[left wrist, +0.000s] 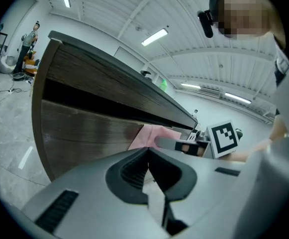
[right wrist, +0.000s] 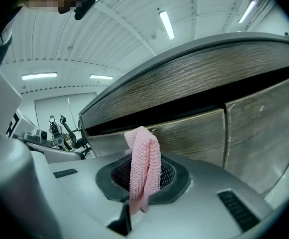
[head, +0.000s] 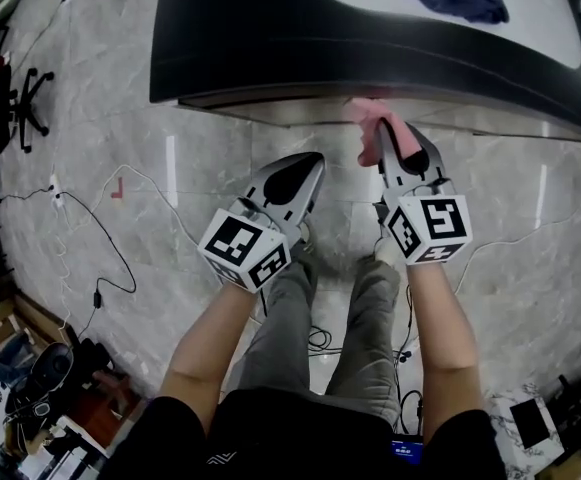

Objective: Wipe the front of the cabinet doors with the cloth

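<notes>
While the right gripper (head: 398, 150) is clamping its jaws on a pink knitted cloth (right wrist: 144, 166), the fabric is standing up between them and folding over just past their tips, where it seems to be pressing against the dark wood-grain cabinet door (right wrist: 194, 133) under the overhanging dark countertop (head: 270, 38). Beside it, the left gripper (left wrist: 148, 156) is holding its jaws closed together with nothing between them, pointing toward the same door front.
</notes>
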Tool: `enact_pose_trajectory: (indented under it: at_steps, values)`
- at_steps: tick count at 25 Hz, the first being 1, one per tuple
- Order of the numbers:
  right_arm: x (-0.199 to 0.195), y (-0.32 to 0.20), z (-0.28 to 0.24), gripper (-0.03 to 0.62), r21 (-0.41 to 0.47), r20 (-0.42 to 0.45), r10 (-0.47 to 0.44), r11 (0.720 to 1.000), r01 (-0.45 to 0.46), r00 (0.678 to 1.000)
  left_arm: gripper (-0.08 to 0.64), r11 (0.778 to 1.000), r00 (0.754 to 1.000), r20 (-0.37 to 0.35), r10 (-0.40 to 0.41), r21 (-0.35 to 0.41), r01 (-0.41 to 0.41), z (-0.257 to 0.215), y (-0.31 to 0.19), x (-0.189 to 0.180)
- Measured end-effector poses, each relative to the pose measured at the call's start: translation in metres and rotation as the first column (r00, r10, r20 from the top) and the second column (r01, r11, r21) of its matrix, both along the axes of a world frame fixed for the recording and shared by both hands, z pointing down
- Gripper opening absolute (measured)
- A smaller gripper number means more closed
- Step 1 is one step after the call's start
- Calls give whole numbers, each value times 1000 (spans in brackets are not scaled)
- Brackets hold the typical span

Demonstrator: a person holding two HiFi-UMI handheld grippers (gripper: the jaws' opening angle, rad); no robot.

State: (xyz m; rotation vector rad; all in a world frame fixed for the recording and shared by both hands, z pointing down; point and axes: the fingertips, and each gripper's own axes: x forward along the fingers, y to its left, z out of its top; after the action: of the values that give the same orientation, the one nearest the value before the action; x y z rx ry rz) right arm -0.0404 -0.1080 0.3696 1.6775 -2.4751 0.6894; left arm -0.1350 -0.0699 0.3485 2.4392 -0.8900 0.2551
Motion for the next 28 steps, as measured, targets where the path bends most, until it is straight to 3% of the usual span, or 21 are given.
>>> enact_pose_trajectory:
  at_steps: [11, 18, 25, 28]
  values:
    - [92, 16, 3, 43, -19, 2, 88, 996, -88, 996, 8, 997, 998, -5, 70, -9, -70, 1, 10, 80]
    - [126, 20, 18, 43, -48, 26, 130, 991, -128, 991, 8, 992, 992, -42, 119, -30, -120, 11, 16, 114]
    - [123, 38, 19, 43, -60, 39, 72, 996, -69, 997, 8, 992, 976, -208, 69, -85, -88, -2, 22, 136]
    - [105, 40, 22, 43, -64, 43, 33, 998, -30, 999, 8, 993, 973, -217, 78, -70, -95, -4, 23, 132]
